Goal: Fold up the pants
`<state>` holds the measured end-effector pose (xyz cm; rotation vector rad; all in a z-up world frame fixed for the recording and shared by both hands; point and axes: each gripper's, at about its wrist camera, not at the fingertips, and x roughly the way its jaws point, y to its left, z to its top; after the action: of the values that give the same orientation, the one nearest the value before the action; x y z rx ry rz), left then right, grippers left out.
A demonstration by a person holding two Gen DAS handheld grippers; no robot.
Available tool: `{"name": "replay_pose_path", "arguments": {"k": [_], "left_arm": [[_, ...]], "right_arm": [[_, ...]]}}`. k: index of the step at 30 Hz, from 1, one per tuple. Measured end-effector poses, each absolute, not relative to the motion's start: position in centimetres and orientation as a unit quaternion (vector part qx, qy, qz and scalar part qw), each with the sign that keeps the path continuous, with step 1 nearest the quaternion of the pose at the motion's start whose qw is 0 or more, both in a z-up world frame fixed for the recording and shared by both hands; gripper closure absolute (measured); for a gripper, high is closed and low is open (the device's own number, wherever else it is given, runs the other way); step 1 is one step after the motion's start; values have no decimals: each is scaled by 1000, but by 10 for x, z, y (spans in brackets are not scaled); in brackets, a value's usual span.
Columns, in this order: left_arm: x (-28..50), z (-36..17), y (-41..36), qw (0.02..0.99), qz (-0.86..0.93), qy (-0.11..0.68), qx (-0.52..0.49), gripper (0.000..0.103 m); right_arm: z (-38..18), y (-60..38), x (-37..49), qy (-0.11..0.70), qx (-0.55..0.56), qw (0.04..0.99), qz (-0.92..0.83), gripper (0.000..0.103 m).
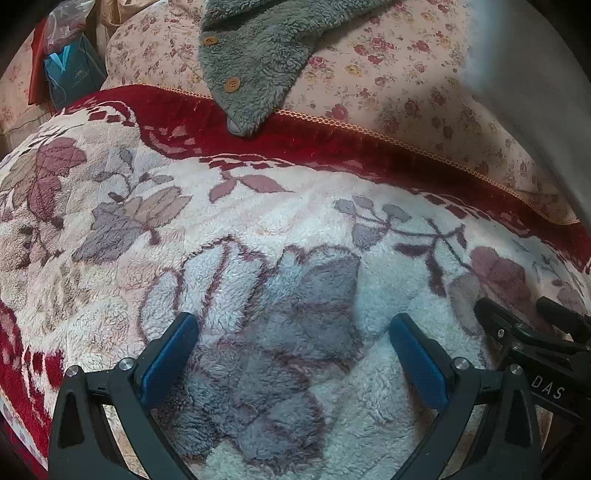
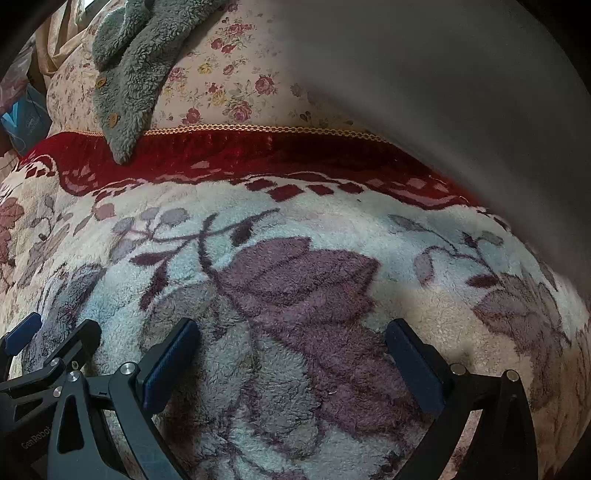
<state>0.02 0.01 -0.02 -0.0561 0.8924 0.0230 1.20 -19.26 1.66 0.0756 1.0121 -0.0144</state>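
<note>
**Both tools released above the blanket, grey fleece garment at the far edge**

The left tool (image 1: 293, 332) was released, its two blue pads (image 1: 170, 354) wide apart, and nothing was between them. It pointed down at a fluffy blanket (image 1: 258, 206) with white ground and purple leaves. The right tool (image 2: 291, 339) was also released and empty, hanging over a big purple leaf of the same blanket. The two tools were just beside each other: a part of the right one showed at the right edge of the left wrist view.

Farther away, the blanket ended in a dark red border (image 1: 332, 147) with a golden braid. Behind this border lay bedding with small roses (image 1: 406, 74). A grey fleece garment (image 1: 258, 66) with brown buttons (image 1: 232, 85) lay on this flowered bedding, and its tip reached over the red border of the blanket, well apart from both tools. I could not tell if this garment was the pants. At the far left corner stood a teal box (image 1: 74, 70) under a clear plastic bag (image 1: 62, 26).
</note>
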Motion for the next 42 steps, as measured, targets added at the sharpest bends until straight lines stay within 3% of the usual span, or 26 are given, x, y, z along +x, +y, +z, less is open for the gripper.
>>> {"name": "replay_pose_path", "arguments": {"k": [42], "left_arm": [[0, 3, 0, 900, 11, 435, -27, 0]], "right_arm": [[16, -191, 13, 486, 38, 873, -6, 0]]}}
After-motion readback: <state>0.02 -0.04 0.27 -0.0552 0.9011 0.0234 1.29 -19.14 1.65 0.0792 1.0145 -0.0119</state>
